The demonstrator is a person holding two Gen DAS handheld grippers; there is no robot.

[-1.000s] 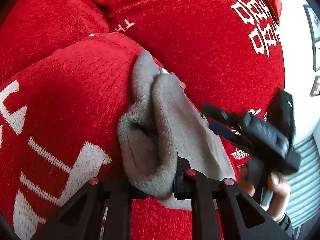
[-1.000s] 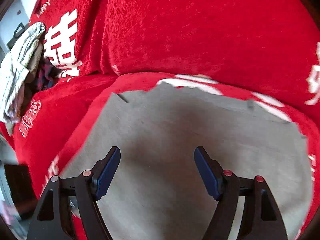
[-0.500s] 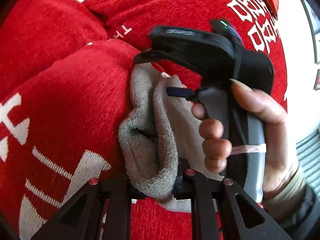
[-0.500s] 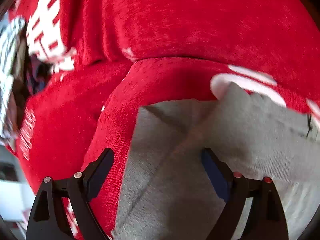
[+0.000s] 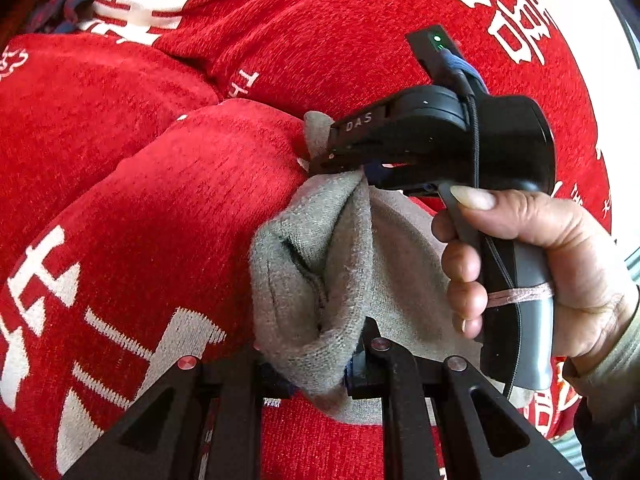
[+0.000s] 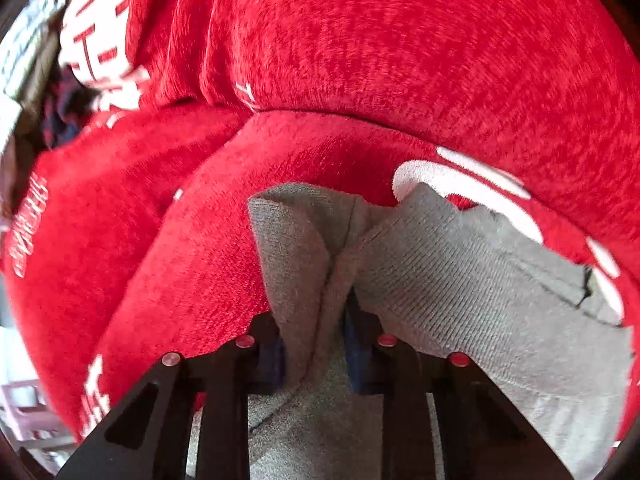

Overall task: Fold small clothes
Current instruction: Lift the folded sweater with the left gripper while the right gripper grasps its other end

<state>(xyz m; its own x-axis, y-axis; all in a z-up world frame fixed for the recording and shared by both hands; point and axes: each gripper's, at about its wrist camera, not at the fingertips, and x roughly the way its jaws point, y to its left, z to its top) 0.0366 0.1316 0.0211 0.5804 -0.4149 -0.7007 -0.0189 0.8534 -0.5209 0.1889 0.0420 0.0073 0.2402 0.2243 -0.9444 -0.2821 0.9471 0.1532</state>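
A small grey knit garment point(image 5: 320, 264) lies bunched on a red cushion point(image 5: 160, 208). My left gripper point(image 5: 316, 364) is shut on its near edge, the cloth bulging up between the jaws. My right gripper point(image 5: 352, 168), held in a hand, is shut on the garment's far edge in the left wrist view. In the right wrist view the right gripper point(image 6: 316, 344) pinches a raised fold of the grey garment point(image 6: 460, 280), the rest spreading flat to the right.
Red cushions with white lettering point(image 6: 360, 40) fill the background. A pale striped cloth point(image 6: 28, 52) and a dark checked one point(image 6: 64, 116) lie at the far left. A white wall point(image 5: 600, 60) is at the right.
My right gripper has moved onto the garment's far edge and closed on a fold; it was open a second ago. The left gripper has kept its grip.
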